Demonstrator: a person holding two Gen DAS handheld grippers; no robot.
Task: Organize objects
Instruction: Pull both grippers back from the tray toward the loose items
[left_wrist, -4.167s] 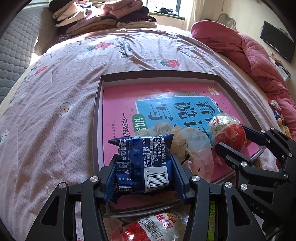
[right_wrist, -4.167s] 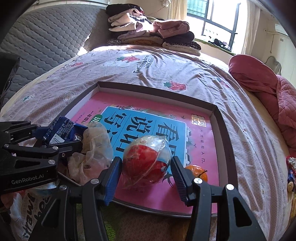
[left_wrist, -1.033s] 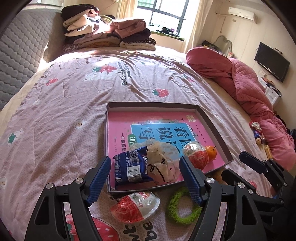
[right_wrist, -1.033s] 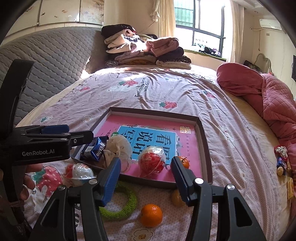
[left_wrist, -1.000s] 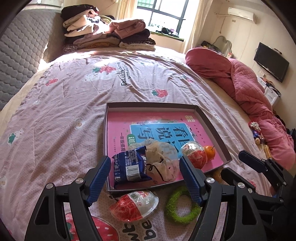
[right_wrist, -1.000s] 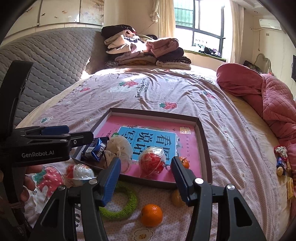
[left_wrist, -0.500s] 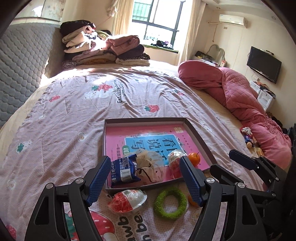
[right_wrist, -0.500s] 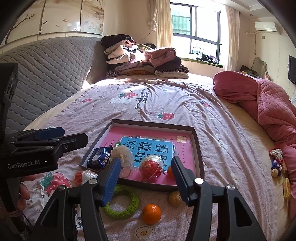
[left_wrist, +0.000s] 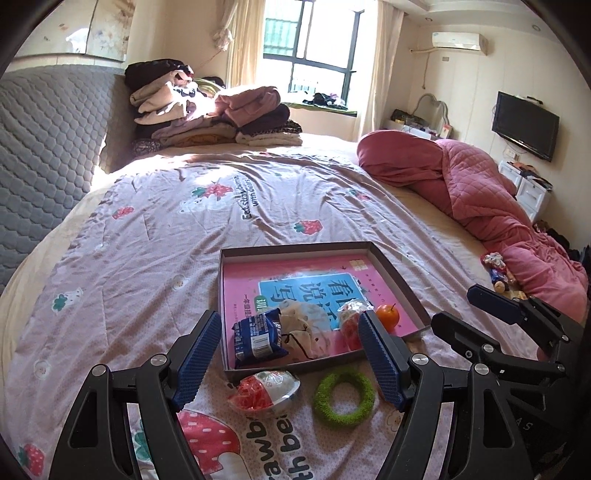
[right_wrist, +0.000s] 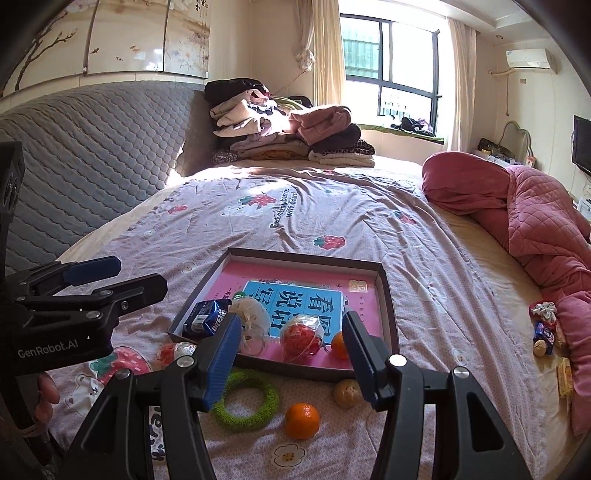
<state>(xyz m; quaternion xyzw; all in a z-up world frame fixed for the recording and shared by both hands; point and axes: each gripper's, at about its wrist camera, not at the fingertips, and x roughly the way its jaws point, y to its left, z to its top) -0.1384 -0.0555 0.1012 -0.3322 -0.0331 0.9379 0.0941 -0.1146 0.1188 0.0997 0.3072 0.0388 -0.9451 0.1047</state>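
A shallow brown box (left_wrist: 225, 295) (right_wrist: 388, 295) with a pink and blue book cover as its floor lies on the bed. Inside sit a blue snack packet (left_wrist: 258, 336) (right_wrist: 203, 319), a cream plastic bag (left_wrist: 303, 328) (right_wrist: 253, 317), a wrapped red ball (right_wrist: 301, 339) (left_wrist: 349, 323) and a small orange (left_wrist: 388, 315). Outside its near edge lie a wrapped red packet (left_wrist: 264, 389), a green ring (left_wrist: 343, 397) (right_wrist: 245, 400), an orange (right_wrist: 302, 415) and a brown nut (right_wrist: 347, 393). My left gripper (left_wrist: 288, 360) and right gripper (right_wrist: 291, 358) are both open and empty, held back above the bed.
Folded clothes (left_wrist: 207, 114) are stacked at the bed's far end. A red quilt (left_wrist: 480, 199) lies bunched along the right side, with small toys (right_wrist: 543, 328) beside it. A grey padded headboard (right_wrist: 92, 155) runs along the left.
Both grippers have let go of the blue packet and red ball, which now rest in the box, and have pulled back and up, away from it.
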